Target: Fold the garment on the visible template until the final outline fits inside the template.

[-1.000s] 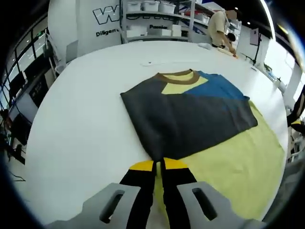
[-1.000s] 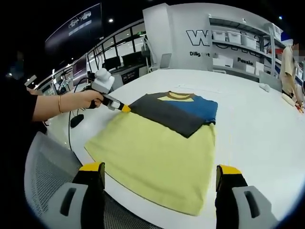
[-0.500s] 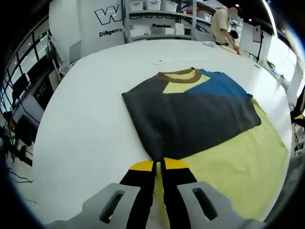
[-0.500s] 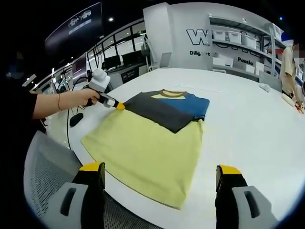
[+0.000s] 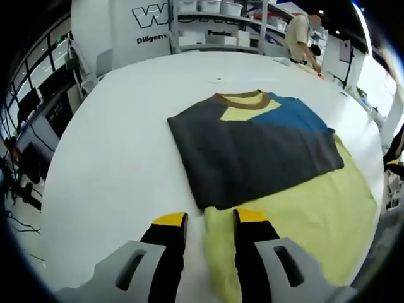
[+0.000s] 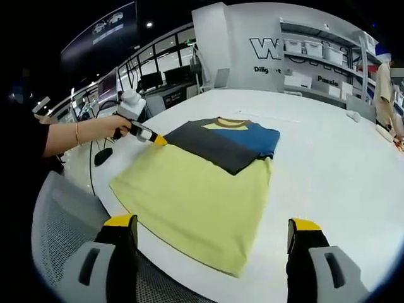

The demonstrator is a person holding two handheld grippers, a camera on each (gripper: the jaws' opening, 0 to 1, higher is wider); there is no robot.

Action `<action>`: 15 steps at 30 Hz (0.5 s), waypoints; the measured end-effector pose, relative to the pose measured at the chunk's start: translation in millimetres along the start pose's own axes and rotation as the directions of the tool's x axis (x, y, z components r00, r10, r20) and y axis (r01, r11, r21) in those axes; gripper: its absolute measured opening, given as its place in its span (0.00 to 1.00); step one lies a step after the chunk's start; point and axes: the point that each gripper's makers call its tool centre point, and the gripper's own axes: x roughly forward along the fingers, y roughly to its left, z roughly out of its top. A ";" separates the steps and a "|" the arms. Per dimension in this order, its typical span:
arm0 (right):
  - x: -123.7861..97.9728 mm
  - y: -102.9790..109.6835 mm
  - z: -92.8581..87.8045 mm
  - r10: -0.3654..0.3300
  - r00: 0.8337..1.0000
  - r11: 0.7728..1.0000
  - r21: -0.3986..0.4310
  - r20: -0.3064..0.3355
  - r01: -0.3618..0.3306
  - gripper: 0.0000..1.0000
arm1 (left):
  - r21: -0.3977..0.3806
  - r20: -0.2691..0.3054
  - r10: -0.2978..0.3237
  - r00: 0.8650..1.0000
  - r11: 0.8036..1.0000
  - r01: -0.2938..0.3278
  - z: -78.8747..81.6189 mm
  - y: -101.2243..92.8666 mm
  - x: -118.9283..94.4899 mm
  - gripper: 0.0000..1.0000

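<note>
Garment heading: I see the T-shirt lying flat with its brown collar pointing away from my left tool and its hem toward the near edge; the long axis runs collar to hem.
Garment position: it rests on the white tabletop, toward the side nearest both tools in the right gripper view.
Garment look: the body is pale yellow; a dark grey sleeve panel is folded across the chest, with a blue sleeve showing beyond it.
Left tool: I have its jaws parted, straddling the yellow cloth edge just below the grey panel's corner without pinching it; in the right gripper view it sits at the shirt's side, held by a hand.
Right tool: I hold its jaws spread wide, gripping nothing, above the tabletop's near edge, short of the hem.
Surroundings: a grey mesh chair stands beside the tabletop; shelves with white bins line the far wall, and a person stands at the tabletop's far side.
Obstruction: I see nothing lying on the shirt.
</note>
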 end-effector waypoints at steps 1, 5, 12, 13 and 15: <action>0.1 -0.4 0.1 0.000 1.000 1.000 0.001 0.001 0.000 0.99 | 0.005 0.008 0.013 1.000 1.000 -0.013 -2.7 4.1 0.8 0.40; 0.7 -0.6 -0.9 -0.001 1.000 1.000 0.001 -0.005 0.001 0.99 | 0.006 0.005 0.014 1.000 1.000 -0.014 -7.0 3.7 3.9 0.58; 0.3 -1.1 -1.5 -0.007 1.000 1.000 0.001 -0.007 0.007 0.99 | 0.134 -0.015 0.037 0.999 0.990 -0.035 -13.7 12.7 3.0 0.82; 0.4 -0.8 -1.6 -0.005 1.000 1.000 0.000 -0.008 0.005 0.99 | 0.145 -0.015 0.048 0.999 0.988 -0.045 -13.2 17.5 2.0 0.85; 0.6 -0.8 -2.3 -0.005 1.000 1.000 -0.001 -0.010 0.005 0.99 | 0.188 -0.010 0.074 0.997 0.980 -0.071 -11.3 33.8 -2.3 0.89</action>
